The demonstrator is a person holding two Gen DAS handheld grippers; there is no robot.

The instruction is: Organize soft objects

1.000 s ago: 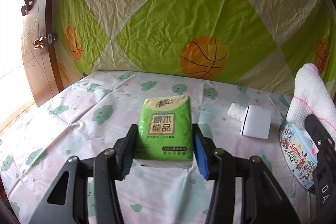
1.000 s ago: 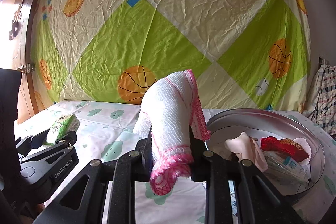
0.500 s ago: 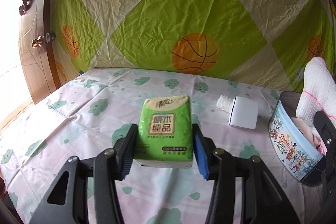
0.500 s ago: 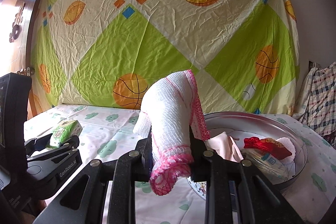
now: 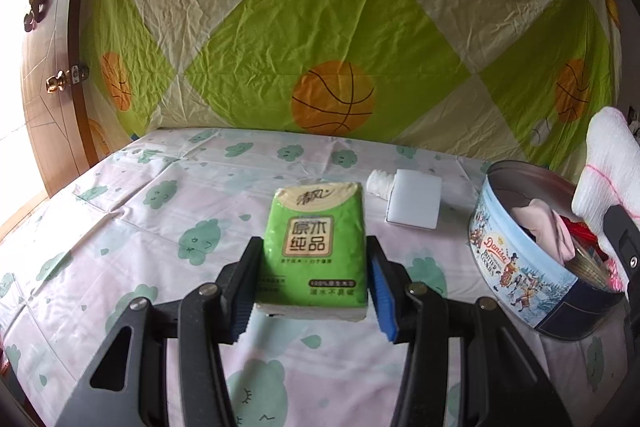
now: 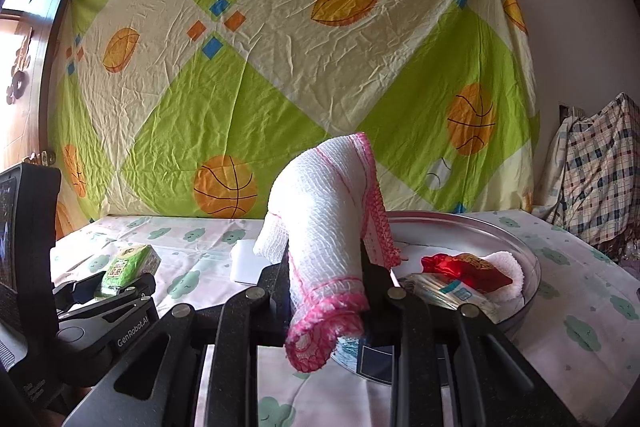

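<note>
Both loads in carry, drop into the cookie tin pending.

Left tool [image 5: 314, 285] clamped on the green tissue pack [image 5: 316, 247], held above the cloud-print counter [image 5: 168, 195]; right tool [image 6: 326, 281] pinched on the white pink-edged cloth [image 6: 326, 227], at the near rim of the round cookie tin [image 5: 520, 267]. Next, probably: cloth over the tin and let go, tissue pack after. Farther back, white sponge [image 5: 414, 203] and small white roll [image 5: 378, 183] waiting on the counter.

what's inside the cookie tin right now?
In the tin: a pink cloth, a red pouch, a white fluffy pad and a clear plastic packet. The white dishcloth in the right gripper covers the tin's near left part, and the bottom is hidden.
</note>
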